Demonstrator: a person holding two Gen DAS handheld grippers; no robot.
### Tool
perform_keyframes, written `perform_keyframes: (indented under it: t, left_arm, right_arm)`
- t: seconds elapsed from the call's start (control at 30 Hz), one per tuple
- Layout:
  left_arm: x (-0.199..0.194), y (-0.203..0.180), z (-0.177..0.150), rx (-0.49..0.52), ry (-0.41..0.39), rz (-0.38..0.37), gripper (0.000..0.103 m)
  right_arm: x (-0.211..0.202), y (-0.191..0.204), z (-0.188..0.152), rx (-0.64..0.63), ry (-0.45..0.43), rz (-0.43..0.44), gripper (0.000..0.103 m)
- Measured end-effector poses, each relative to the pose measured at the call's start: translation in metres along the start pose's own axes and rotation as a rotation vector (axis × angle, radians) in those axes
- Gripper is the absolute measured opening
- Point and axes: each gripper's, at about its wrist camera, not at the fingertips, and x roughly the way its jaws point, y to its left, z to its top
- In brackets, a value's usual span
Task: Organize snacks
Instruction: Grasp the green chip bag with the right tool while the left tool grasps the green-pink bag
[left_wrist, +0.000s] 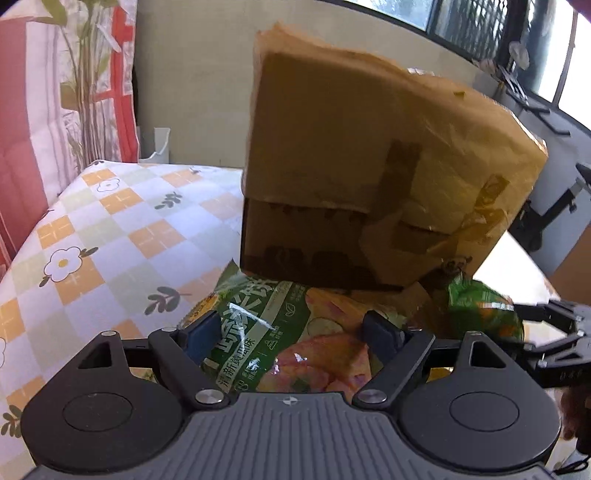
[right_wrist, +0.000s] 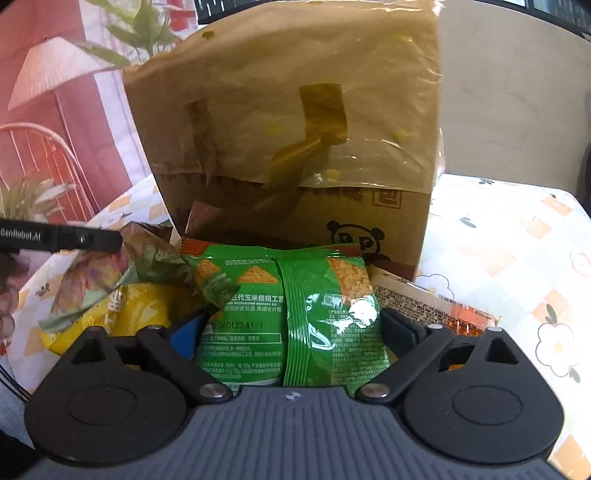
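On the left lies a checked cloth (left_wrist: 110, 221) with orange squares and white flowers, covering the table. The left gripper (left_wrist: 291, 332) is pitched steeply downward over it, its two fingers spread wide on either side of a green cucumber-flavour chip bag (left_wrist: 266, 325) that lies flat on the cloth. The blue-padded left finger (left_wrist: 201, 334) sits over the bag's left edge and the dark right finger (left_wrist: 382, 332) over its orange-pink part; the pads do not press the bag, so nothing is gripped. In the right wrist view this gripper shows as a dark bar (right_wrist: 74, 236) reaching in from the left, above a crumpled bag end.

Just behind the snacks stands a cardboard box (left_wrist: 369, 166), upright, with tape strips and clear film on its face (a panda mark is printed low on its right side in the right wrist view). The chip bag's far end reaches the foot of the box.

Further right, the right gripper (right_wrist: 291, 332) is tilted down in the same way, jaws standing wide. Between its fingers lies a green corn-snack bag (right_wrist: 291, 314), back side up, seam running toward the camera; the blue pad (right_wrist: 186, 334) is at its left edge and the dark finger (right_wrist: 397, 332) at its right, with no squeeze visible. A yellow bag (right_wrist: 140, 310) lies just left of it, and a flat brown-orange packet (right_wrist: 424, 306) pokes out at its right. In the left wrist view the right gripper (left_wrist: 546, 314) enters from the right edge beside the same green bag.
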Motion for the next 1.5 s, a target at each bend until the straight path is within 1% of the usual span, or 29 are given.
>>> perform_keyframes:
  t: [0.1,0.13,0.3,0.43,0.63,0.8,0.93,1.0,1.07,1.2,1.27,1.33,1.37,1.4,1.43,1.5]
  left_arm:
    - [0.008,-0.004,-0.005,0.054,0.053,0.019,0.092]
    - [0.009,-0.004,-0.008,0.062,0.052,0.020,0.094]
    - [0.005,0.001,-0.014,0.057,0.049,0.018,0.096]
    - [0.008,0.003,-0.017,0.040,0.053,0.030,0.100]
    - [0.009,0.005,-0.020,0.037,0.048,0.032,0.101]
    - [0.010,0.012,-0.024,0.006,0.043,0.023,0.103]
    - [0.013,0.011,-0.027,0.026,0.046,0.039,0.103]
    - [0.015,0.010,-0.030,0.050,0.047,0.074,0.103]
    - [0.016,0.009,-0.034,0.082,0.024,0.095,0.103]
    - [0.016,0.008,-0.035,0.082,0.010,0.099,0.103]
    - [0.014,0.008,-0.035,0.090,0.003,0.097,0.100]
    - [0.008,0.006,-0.035,0.117,-0.028,0.076,0.084]
    - [0.005,0.004,-0.034,0.141,-0.037,0.072,0.081]
    - [0.001,0.002,-0.033,0.165,-0.047,0.063,0.065]
    - [-0.003,0.001,-0.032,0.186,-0.065,0.057,0.059]
    - [-0.007,0.002,-0.031,0.191,-0.062,0.051,0.055]
  right_arm:
    - [-0.002,-0.002,-0.001,0.016,-0.012,-0.005,0.092]
    - [-0.001,-0.002,-0.001,0.019,-0.014,-0.006,0.092]
    - [-0.003,0.000,-0.004,0.027,-0.024,-0.008,0.092]
    - [-0.002,0.001,-0.003,0.023,-0.024,-0.007,0.092]
    - [-0.003,0.001,-0.004,0.026,-0.025,-0.008,0.092]
    - [-0.003,0.003,-0.004,0.019,-0.024,-0.012,0.091]
    - [-0.004,0.002,-0.005,0.024,-0.030,-0.013,0.091]
    - [-0.004,0.002,-0.006,0.031,-0.034,-0.015,0.091]
    - [-0.004,0.001,-0.006,0.035,-0.036,-0.012,0.091]
    - [-0.004,0.001,-0.006,0.034,-0.034,-0.009,0.091]
    - [-0.004,0.000,-0.005,0.033,-0.031,-0.008,0.091]
    - [-0.004,0.001,-0.005,0.032,-0.031,-0.008,0.091]
    - [-0.004,0.002,-0.005,0.033,-0.031,-0.006,0.090]
    - [-0.005,0.002,-0.005,0.034,-0.030,-0.004,0.090]
    - [-0.005,0.003,-0.005,0.033,-0.031,-0.002,0.090]
    - [-0.005,0.003,-0.005,0.031,-0.031,-0.001,0.090]
